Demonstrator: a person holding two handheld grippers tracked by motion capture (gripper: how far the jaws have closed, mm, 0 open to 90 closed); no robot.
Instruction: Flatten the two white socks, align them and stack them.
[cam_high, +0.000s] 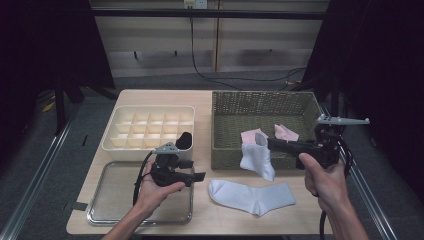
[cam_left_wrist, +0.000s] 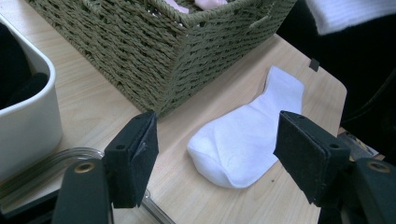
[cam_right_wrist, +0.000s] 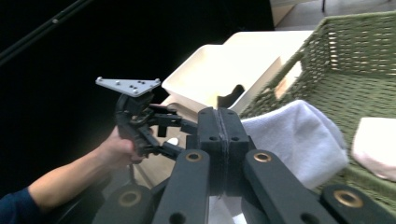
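The white sock (cam_high: 257, 159) hangs over the basket's (cam_high: 225, 150) front rim, pinched in our right hand-held gripper (cam_high: 264, 142). We should lower it flat beside its mate (cam_high: 252, 196) on the table (cam_high: 210, 220); our left hand-held gripper (cam_left_wrist: 215, 158) is spread.

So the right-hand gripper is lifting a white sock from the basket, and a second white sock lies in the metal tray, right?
Not quite. The second white sock lies on the bare table, beside the metal tray, as the high view shows. The right gripper does hold a white sock by the basket.
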